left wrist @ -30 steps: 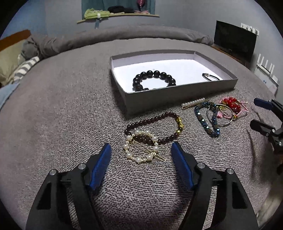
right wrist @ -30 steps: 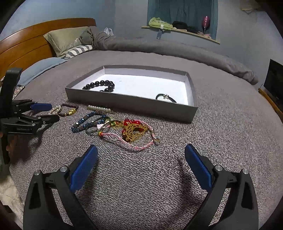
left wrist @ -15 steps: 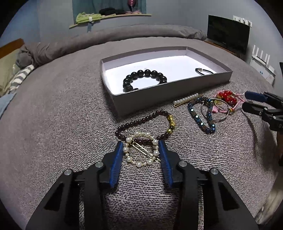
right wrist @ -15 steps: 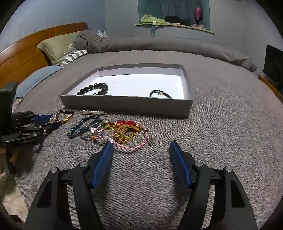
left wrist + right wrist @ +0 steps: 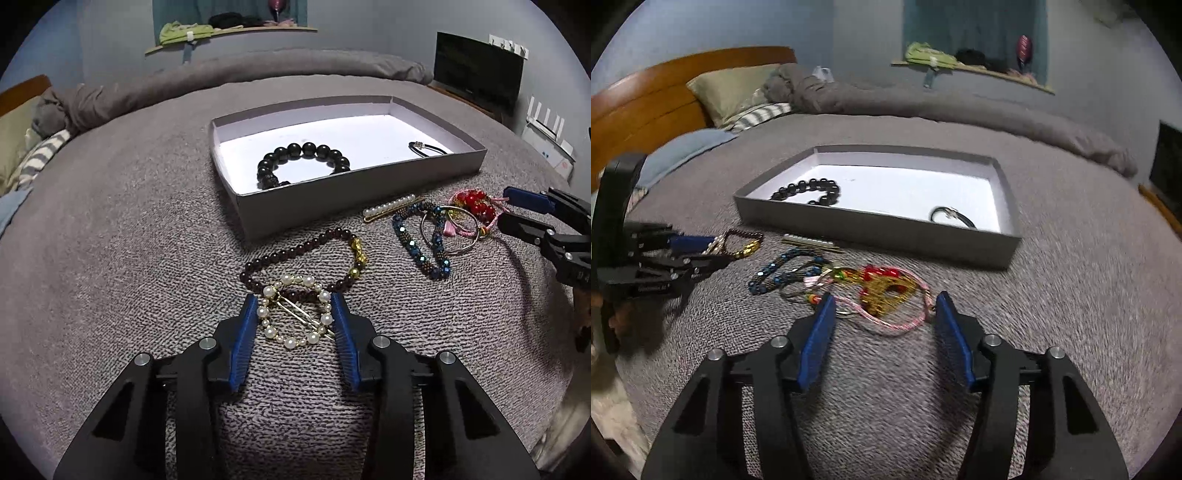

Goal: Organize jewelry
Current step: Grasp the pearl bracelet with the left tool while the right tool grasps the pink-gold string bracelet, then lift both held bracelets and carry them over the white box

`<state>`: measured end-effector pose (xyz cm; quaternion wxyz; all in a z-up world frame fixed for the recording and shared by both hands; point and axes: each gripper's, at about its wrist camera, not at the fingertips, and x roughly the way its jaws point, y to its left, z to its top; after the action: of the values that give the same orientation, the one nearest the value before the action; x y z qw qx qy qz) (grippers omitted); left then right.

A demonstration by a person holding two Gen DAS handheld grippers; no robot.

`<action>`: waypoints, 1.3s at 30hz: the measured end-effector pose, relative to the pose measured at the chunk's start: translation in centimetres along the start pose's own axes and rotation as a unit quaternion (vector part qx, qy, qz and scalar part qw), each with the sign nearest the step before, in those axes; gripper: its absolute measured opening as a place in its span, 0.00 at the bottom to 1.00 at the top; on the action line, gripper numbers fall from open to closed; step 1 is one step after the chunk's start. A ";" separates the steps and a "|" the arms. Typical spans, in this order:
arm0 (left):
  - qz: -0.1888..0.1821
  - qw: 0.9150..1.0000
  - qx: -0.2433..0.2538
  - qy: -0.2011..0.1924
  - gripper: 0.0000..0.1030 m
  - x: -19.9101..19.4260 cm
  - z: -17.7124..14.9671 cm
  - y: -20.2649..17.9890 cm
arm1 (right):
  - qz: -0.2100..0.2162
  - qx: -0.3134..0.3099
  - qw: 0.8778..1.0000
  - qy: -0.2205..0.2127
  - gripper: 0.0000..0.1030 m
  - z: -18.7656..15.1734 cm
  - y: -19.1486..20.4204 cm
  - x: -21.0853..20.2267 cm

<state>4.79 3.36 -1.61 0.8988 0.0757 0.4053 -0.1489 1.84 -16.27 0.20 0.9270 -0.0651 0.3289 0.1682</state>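
the left gripper [image 5: 295,314] brackets the round pearl hair clip [image 5: 293,313], its blue pads level with the ring's two sides and narrowed almost to the pearls, though whether they already press it cannot be told; the clip lies flat on the grey bedspread [image 5: 110,258]. the grip across the ring's width looks chosen so the pads meet the bead rim instead of the thin gold pin. just beyond the fingertips, partly under the clip, lies the dark garnet bead bracelet [image 5: 295,251] with its gold charm, so a lift could drag it along. ahead sits the grey box [image 5: 362,184], holding a black bead bracelet [image 5: 303,158] and a thin black bangle [image 5: 428,148]. ahead and to the right lie a pearl bar clip [image 5: 391,206] and a blue bead bracelet [image 5: 421,240].

the right gripper [image 5: 882,306] has its jaws moderately apart, straddling the tangle of pink cord, red beads and gold chain [image 5: 886,291], holding nothing; the box [image 5: 886,236] lies ahead of it too.

a second ago both grippers gaped wide and stood back from the jewelry. the left has since advanced and closed most of the way round the clip; the right has come forward and narrowed around the tangle. the jewelry itself has not moved.
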 end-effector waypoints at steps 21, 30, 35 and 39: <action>-0.006 1.000 -0.007 -0.011 0.41 -0.7 0.1 0.2 | 0.039 0.074 0.994 -0.067 0.03 1.7 -2.4 -4.4; 0.004 1.000 0.014 -0.028 0.41 -1.9 0.3 -1.1 | 0.041 0.078 0.991 -0.099 0.03 2.6 -2.6 -6.4; -0.004 0.999 0.013 -0.036 0.41 -2.7 0.7 -1.4 | 0.040 0.081 0.989 -0.117 0.03 3.4 -2.9 -7.3; -0.006 0.999 0.018 -0.050 0.41 -3.8 1.3 -1.9 | 0.042 0.086 0.988 -0.123 0.03 3.8 -3.1 -7.8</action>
<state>2.69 1.99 2.06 0.9156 0.0816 0.3573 -0.1652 -0.50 -20.44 8.14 0.9546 0.0501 0.2283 0.1845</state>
